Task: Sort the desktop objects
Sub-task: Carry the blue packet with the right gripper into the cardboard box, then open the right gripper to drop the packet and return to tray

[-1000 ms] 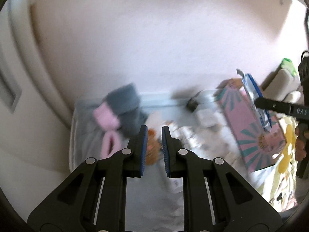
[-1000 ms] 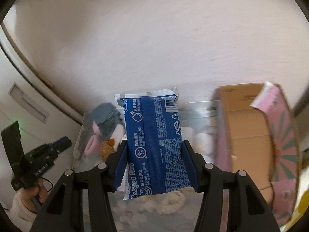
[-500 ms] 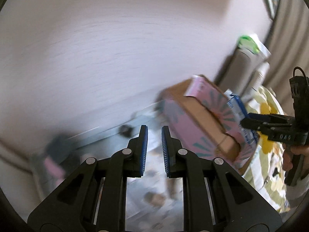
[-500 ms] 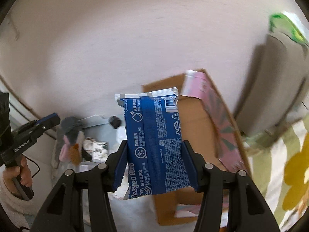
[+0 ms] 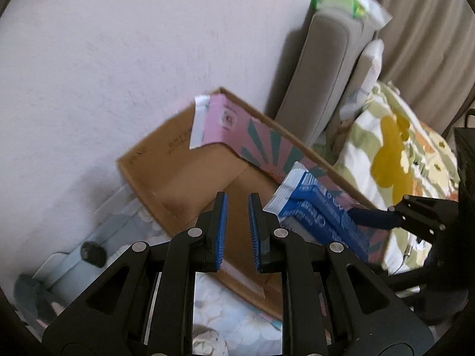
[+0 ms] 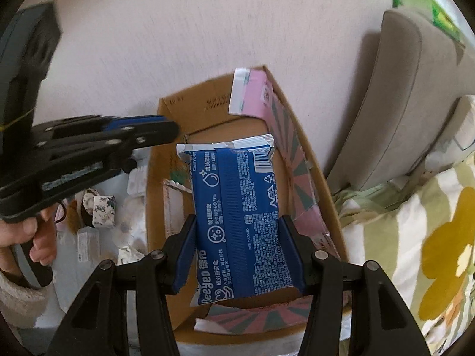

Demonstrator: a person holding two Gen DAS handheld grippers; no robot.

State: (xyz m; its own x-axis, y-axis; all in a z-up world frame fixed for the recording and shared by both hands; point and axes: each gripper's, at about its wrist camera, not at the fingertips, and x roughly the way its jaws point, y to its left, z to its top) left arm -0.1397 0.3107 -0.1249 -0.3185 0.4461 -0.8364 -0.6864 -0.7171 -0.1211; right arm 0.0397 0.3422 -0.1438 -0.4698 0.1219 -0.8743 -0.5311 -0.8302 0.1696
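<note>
Right hand-held gripper (image 6: 237, 255) clenched on blue plastic wipes packet (image 6: 237, 222), long axis along fingers, hanging directly above open brown cardboard box (image 6: 175, 124); left hand-held gripper (image 5: 237, 234) closed, empty, alongside.

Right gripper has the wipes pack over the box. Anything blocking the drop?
Nothing visible. The wipes pack, clamped in the right gripper, hangs over the cardboard box; the box top is open, flaps folded aside. The left gripper sits off to the box's left.
</note>
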